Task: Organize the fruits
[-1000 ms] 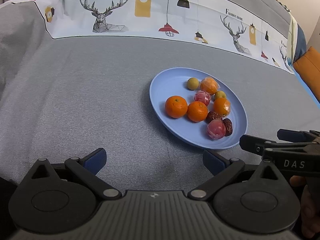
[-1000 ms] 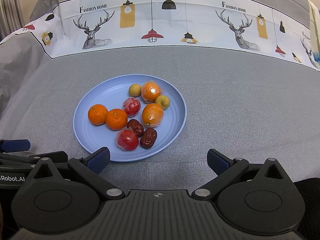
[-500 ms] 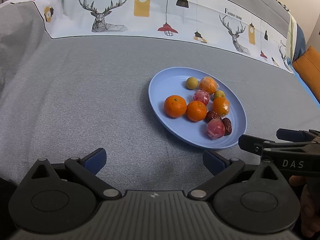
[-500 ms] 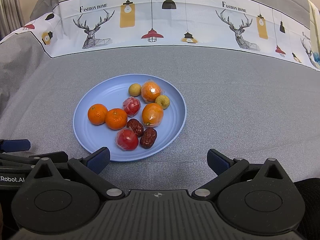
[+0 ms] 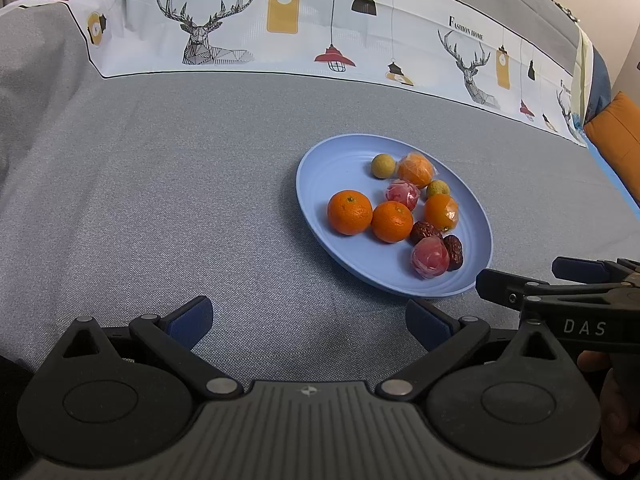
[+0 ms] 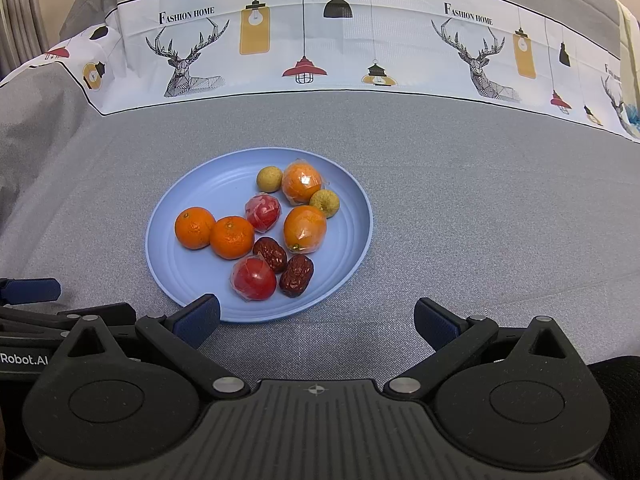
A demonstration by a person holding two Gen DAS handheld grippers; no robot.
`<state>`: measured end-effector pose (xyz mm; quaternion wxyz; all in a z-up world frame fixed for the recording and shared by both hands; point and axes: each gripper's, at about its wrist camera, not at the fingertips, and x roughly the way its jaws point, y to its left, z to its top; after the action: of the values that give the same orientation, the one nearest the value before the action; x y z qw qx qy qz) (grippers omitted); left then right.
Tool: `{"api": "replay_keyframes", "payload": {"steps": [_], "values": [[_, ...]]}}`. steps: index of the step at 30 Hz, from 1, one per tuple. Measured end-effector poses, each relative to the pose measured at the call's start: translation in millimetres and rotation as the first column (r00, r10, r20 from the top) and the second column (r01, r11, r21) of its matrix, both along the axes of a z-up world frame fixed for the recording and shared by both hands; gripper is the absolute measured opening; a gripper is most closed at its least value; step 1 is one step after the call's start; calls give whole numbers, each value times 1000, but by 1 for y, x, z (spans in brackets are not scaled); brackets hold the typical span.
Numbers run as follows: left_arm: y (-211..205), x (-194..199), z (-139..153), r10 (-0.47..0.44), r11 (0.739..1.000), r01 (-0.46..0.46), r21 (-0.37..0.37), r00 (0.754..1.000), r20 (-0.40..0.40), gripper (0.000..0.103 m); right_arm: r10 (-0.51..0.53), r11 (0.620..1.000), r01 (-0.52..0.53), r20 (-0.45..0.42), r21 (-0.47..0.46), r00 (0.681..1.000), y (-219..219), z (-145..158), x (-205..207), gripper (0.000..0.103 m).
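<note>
Both grippers hang wide open and empty over a grey cloth, near a blue plate of fruit.

The left gripper [image 5: 308, 318] has its blue-padded fingers [image 5: 191, 316] spread wide, holding and touching nothing; the plate [image 5: 332, 168] lies ahead and to its right, apart from the tips. On the plate, from the left in the right wrist view: two bare oranges [image 6: 194, 227] touching each other, two wrapped red fruits [image 6: 254, 279], two dates [image 6: 297, 275], two wrapped oranges [image 6: 305, 229] and two small yellow-green fruits [image 6: 324, 203]. The right gripper [image 6: 316, 316] is likewise spread wide and empty, its left finger [image 6: 199, 319] over the plate's near rim. Its side reads "DAS" in the left view; the left gripper's side reads "Robot.AI" in the right view. The cloth's [image 6: 460, 200] white border [image 6: 360, 40] is printed "FASHION HOME" among deer and lamps.
</note>
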<state>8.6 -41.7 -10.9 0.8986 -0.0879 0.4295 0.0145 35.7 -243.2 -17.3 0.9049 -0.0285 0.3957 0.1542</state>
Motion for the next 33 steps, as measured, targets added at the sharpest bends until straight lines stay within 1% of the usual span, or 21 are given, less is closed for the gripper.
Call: {"api": "replay_keyframes", "payload": {"steps": [27,33], "values": [[0,0,0,0,1000,0,0,1000,1,103,0,1000,0,-1,-1,1000,0,0,0,102],[-5,-1,1,-10,1000,10,1,1000,13,103,-2,1000,2,1,0,1000,-1,0,0,102]]}}
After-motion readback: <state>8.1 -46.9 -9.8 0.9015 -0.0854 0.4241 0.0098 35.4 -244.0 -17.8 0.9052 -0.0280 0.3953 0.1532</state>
